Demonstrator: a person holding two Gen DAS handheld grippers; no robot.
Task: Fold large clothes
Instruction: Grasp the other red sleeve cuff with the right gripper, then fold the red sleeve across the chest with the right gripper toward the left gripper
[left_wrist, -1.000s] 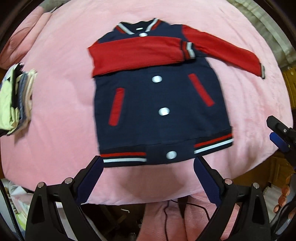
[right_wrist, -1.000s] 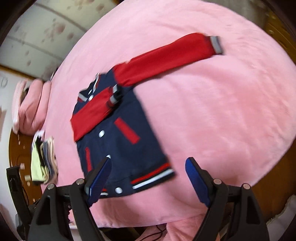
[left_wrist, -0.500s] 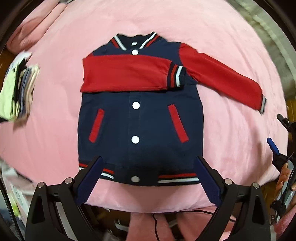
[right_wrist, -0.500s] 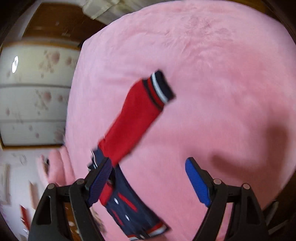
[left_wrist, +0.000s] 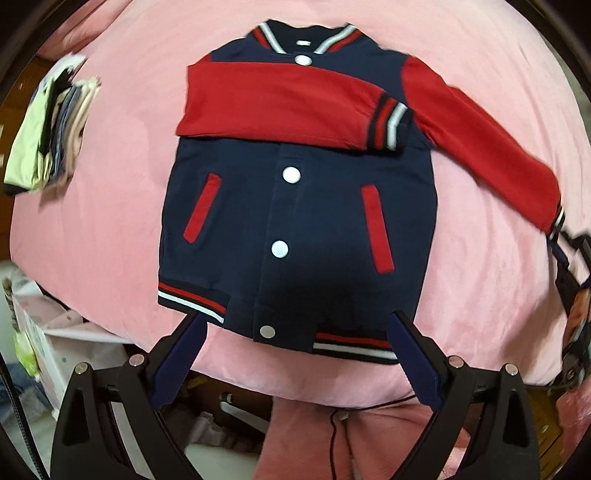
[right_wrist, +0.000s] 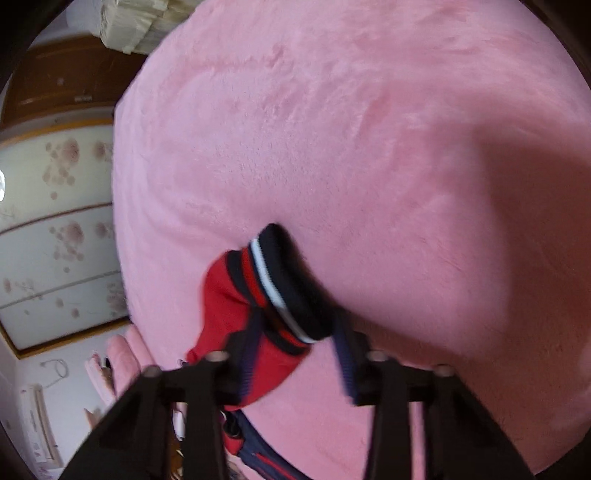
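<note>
- Jacket (left_wrist: 295, 206) lies flat, front up, on the pink bed cover (left_wrist: 110, 155); one red sleeve is already folded across the chest, the other sleeve (left_wrist: 491, 155) stretches out to the side.
- Right gripper (right_wrist: 295, 354): jaws have just been closing on the striped cuff (right_wrist: 280, 288) of the outstretched sleeve; the cuff sits between the pads, which look to be pinching it (motion blur leaves the firmness of the hold uncertain).
- Left gripper (left_wrist: 295, 354): spread wide, holding nothing, hovering above the hem (left_wrist: 192, 299).
- Step in hand: second sleeve fold, at the grasp.
- Next move calls for lifting the cuff and carrying it across the chest onto the folded sleeve, without dragging the body.
</note>
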